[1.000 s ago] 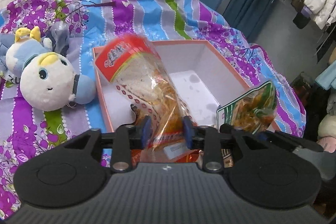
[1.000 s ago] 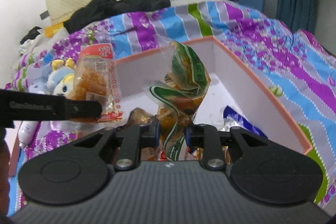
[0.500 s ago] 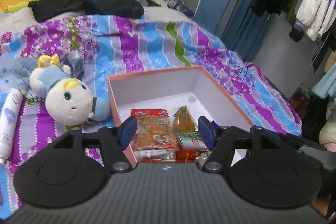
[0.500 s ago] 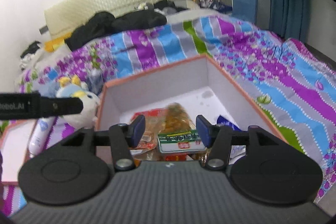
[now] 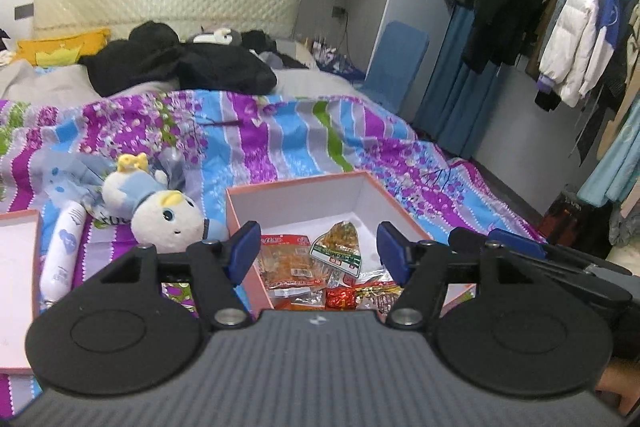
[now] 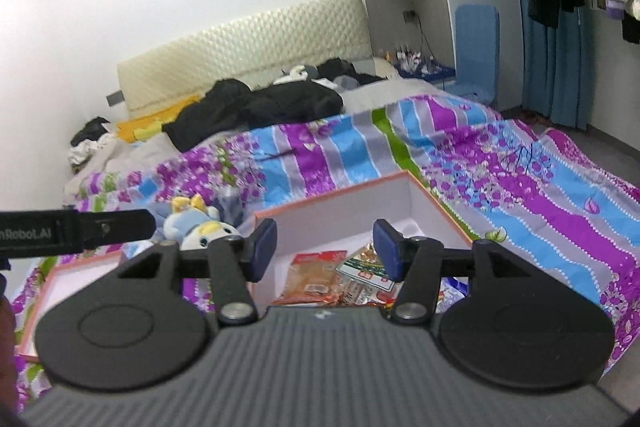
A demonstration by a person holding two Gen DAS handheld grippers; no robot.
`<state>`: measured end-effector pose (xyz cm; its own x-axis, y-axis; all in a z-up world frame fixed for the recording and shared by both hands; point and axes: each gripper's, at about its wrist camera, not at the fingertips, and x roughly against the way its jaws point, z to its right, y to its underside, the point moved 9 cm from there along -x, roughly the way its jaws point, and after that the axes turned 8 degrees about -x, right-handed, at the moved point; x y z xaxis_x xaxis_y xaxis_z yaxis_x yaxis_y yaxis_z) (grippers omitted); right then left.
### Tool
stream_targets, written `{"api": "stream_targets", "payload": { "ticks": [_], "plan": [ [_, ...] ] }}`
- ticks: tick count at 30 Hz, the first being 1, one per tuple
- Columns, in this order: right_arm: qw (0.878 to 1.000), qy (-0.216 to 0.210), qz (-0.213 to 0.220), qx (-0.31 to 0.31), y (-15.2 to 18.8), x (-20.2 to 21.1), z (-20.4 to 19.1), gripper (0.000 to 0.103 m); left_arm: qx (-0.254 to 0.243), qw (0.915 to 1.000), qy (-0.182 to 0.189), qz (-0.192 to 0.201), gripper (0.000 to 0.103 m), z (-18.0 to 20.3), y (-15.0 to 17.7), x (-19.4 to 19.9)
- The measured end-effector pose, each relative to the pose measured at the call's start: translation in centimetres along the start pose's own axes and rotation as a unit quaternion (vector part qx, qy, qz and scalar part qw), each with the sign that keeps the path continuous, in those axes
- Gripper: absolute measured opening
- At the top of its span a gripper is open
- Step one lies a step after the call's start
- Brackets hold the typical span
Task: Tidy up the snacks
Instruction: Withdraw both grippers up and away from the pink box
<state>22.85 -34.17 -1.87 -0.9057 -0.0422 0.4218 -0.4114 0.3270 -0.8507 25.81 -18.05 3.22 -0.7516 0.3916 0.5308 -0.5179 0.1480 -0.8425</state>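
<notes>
A pink-edged white box (image 5: 296, 193) (image 6: 336, 207) sits on the striped bedspread. Inside lie a red-topped clear bag of fried snacks (image 5: 290, 261) (image 6: 314, 277), a green-labelled snack bag (image 5: 338, 247) (image 6: 366, 269) and several small wrapped snacks (image 5: 360, 293). My left gripper (image 5: 318, 249) is open and empty, held above the box's near end. My right gripper (image 6: 324, 247) is open and empty too, also above the box. The right gripper's body shows at the right of the left wrist view (image 5: 540, 263).
A plush duck toy (image 5: 160, 211) (image 6: 200, 223) lies left of the box, with a white tube (image 5: 64, 255) beside it. The box lid (image 5: 16, 267) (image 6: 76, 279) lies further left. Black clothes (image 5: 180, 65) are piled near the headboard. Coats (image 5: 572, 27) hang at right.
Both grippers opened and let go of their snack bags, which now lie in the box. Both grippers then pulled back and up, away from the box.
</notes>
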Motion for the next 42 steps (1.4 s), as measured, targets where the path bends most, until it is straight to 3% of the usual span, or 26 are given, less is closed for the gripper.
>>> {"api": "stream_targets", "payload": {
  "ticks": [9,20,25,28,42],
  "plan": [
    [0.999,-0.014,0.034,0.011,-0.7,5.3,-1.7,0.056,-0.012,0.9992,-0.002,0.038,0.069,1.8,-0.2,6.7],
    [0.999,-0.021,0.043,0.007,1.3,9.1,-2.2,0.056,-0.007,0.999,-0.003,0.044,0.069,2.1,2.6,10.7],
    [0.999,-0.015,0.045,0.016,2.8,10.1,-2.3,0.056,-0.009,0.9992,-0.002,0.039,0.071,2.2,4.2,11.0],
    [0.999,-0.01,0.044,0.013,3.9,10.4,-2.1,0.062,-0.005,0.9995,-0.005,0.03,0.071,2.1,5.4,10.5],
    [0.999,0.013,0.023,0.018,7.8,10.3,-1.2,0.062,-0.005,0.9997,-0.016,0.017,0.072,1.1,9.4,9.5]
  ]
}}
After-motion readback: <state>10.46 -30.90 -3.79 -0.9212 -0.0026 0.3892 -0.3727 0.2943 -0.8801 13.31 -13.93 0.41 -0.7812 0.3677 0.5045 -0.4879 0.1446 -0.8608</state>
